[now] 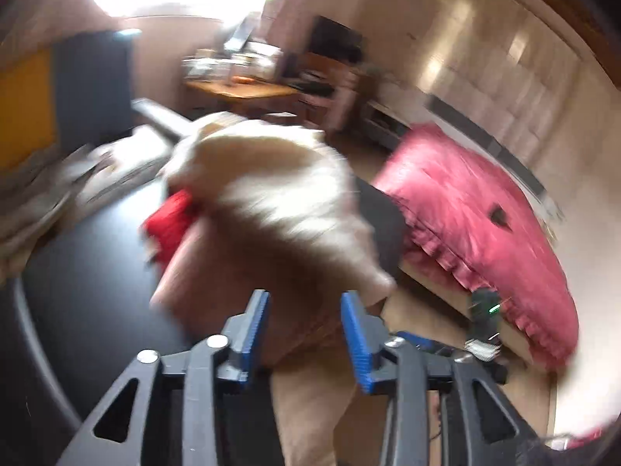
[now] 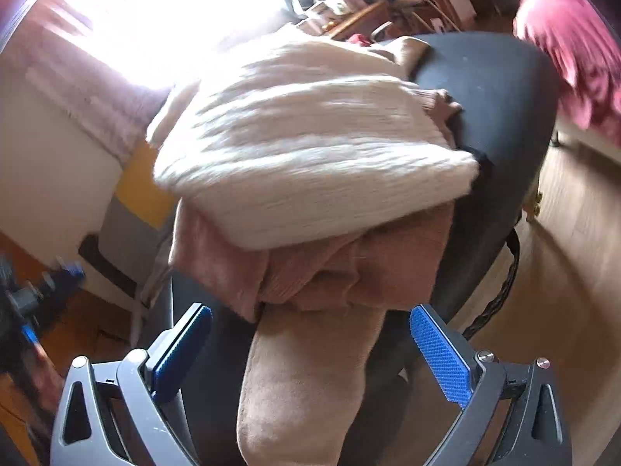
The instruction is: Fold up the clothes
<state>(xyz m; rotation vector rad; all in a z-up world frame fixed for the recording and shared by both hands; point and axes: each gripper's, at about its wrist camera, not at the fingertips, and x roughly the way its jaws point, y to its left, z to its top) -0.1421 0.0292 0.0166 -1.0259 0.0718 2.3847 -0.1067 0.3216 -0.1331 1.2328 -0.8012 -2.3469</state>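
Observation:
A pile of clothes lies at the edge of a dark round table (image 1: 89, 272) (image 2: 500, 108). A fluffy white knit sweater (image 1: 271, 190) (image 2: 302, 147) is on top. Under it sits a dusty pink garment (image 2: 310, 272), with a red garment (image 1: 170, 221) showing at the far side. A tan garment (image 2: 306, 380) (image 1: 310, 400) hangs off the table edge. My left gripper (image 1: 306, 334) is open, with the tan cloth in the gap between its blue pads. My right gripper (image 2: 310, 353) is wide open around the hanging tan cloth, not touching it. Both views are motion-blurred.
A bed with a pink frilled cover (image 1: 485, 229) (image 2: 574, 50) stands to the right across a wooden floor (image 2: 562, 272). A cluttered wooden desk (image 1: 248, 89) is at the back, below a bright window (image 2: 163, 11). Folded pale laundry (image 1: 77, 171) lies at the table's left.

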